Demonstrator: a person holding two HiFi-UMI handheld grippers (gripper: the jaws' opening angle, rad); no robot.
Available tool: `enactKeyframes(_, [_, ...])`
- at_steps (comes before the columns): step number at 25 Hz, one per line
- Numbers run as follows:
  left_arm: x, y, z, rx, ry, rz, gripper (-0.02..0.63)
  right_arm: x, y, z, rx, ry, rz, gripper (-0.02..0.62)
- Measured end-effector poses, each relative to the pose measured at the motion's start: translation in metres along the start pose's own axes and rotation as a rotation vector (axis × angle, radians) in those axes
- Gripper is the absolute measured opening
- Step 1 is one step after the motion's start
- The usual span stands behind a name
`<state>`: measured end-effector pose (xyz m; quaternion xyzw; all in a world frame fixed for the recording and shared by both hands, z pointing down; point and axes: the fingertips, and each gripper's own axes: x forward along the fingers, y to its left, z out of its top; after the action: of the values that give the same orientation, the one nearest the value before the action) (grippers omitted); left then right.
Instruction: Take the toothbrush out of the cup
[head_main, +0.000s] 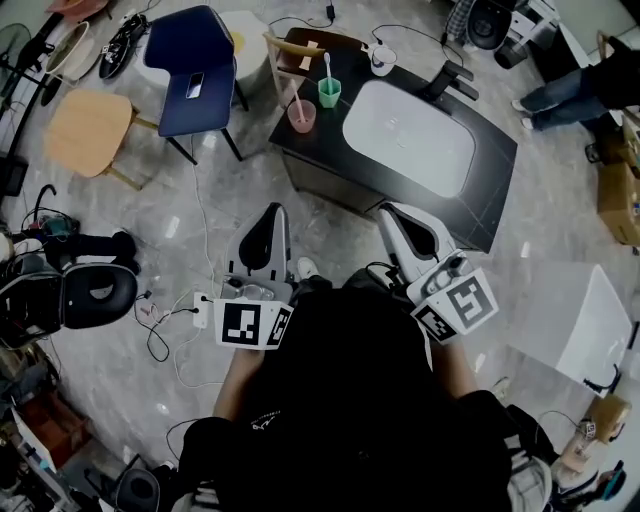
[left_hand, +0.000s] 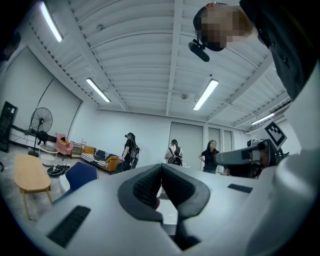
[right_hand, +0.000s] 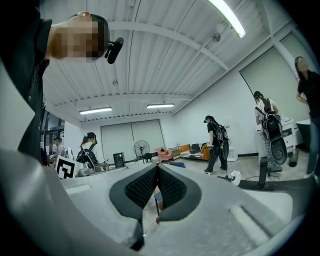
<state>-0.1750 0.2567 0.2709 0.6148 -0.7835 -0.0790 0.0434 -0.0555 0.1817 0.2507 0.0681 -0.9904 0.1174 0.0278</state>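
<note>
Nearest, at mid-frame, the left gripper (head_main: 267, 215) and right gripper (head_main: 395, 215) each have their jaws pressed together on nothing. Beyond them, at upper centre on the black table (head_main: 482, 188), a slim white toothbrush (head_main: 327, 66) stands upright in a green cup (head_main: 329, 94), just beside a pink cup (head_main: 301, 116).

Noted: black rectangular bench (head_main: 485, 190) with white oval basin (head_main: 408, 135), green plastic cup (head_main: 329, 93) with white toothbrush (head_main: 327, 65), pink plastic cup (head_main: 301, 115), navy-blue padded chair (head_main: 190, 75), grey marbled floor (head_main: 230, 190); pale-grey left hand-held gripper (head_main: 270, 212) and right hand-held gripper (head_main: 392, 212) bear black-and-white square markers (head_main: 243, 325).
</note>
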Motion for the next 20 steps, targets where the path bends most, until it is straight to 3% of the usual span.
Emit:
enactKeyframes(10, [0.024,0.027,-0.015,-0.036,0.039,-0.009,0.006,0.029,-0.008,-0.003,0.011,0.012,0.005,0.006])
enactKeyframes(20, [0.094,0.022,-0.017,-0.004,0.051,0.006,0.006,0.061,-0.077,0.014,0.039,-0.004,0.05,0.006])
